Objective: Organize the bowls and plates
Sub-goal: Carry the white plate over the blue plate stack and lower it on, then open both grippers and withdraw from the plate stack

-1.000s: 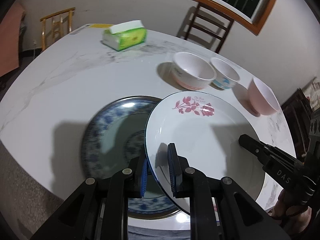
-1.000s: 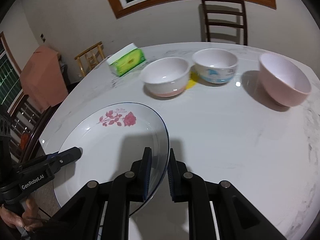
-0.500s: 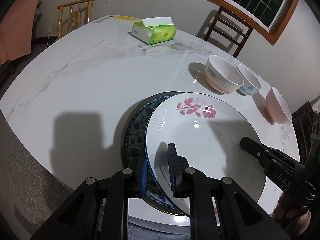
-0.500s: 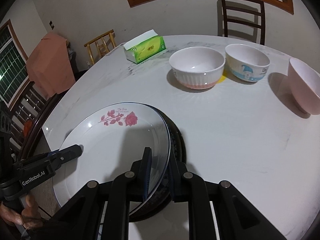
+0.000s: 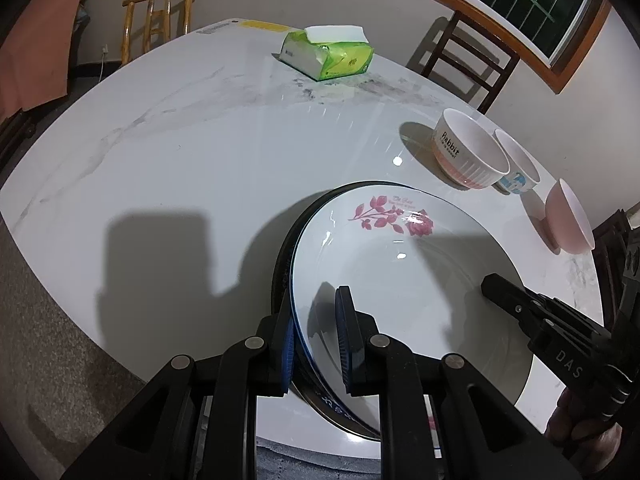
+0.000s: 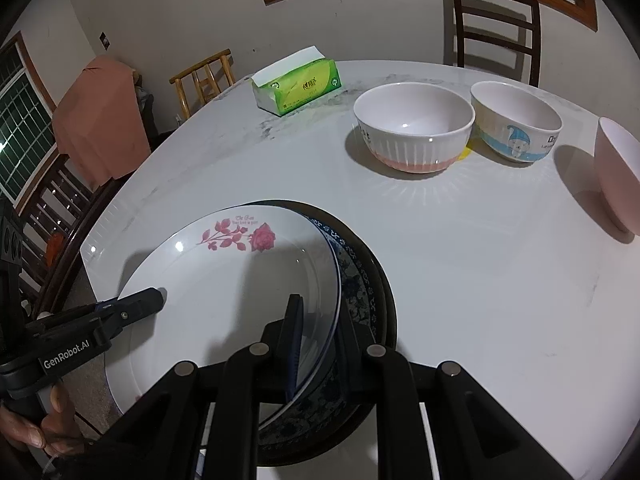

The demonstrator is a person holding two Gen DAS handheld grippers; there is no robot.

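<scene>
A white plate with a pink rose [image 5: 400, 280] [image 6: 224, 296] is held by both grippers just over a blue patterned plate [image 6: 356, 288], whose dark rim [image 5: 282, 264] shows at the left. My left gripper [image 5: 316, 320] is shut on the rose plate's left rim, and its tip also shows in the right wrist view [image 6: 152, 300]. On the opposite rim my right gripper [image 6: 320, 316] is shut, seen from the left wrist as a black tip [image 5: 496, 284]. I cannot tell whether the two plates touch.
On the marble table [image 5: 180, 160], beyond the plates, stand a ribbed white and pink bowl [image 6: 414, 128], a bowl with a blue cartoon [image 6: 516, 120] and a pink bowl [image 6: 618, 176]. A green tissue pack [image 5: 328, 54] lies at the far side. Wooden chairs [image 6: 496, 28] ring the table.
Both grippers have carried the rose plate sideways and down over the blue plate. It now covers nearly all of the blue plate, which had shown widely at the left before.
</scene>
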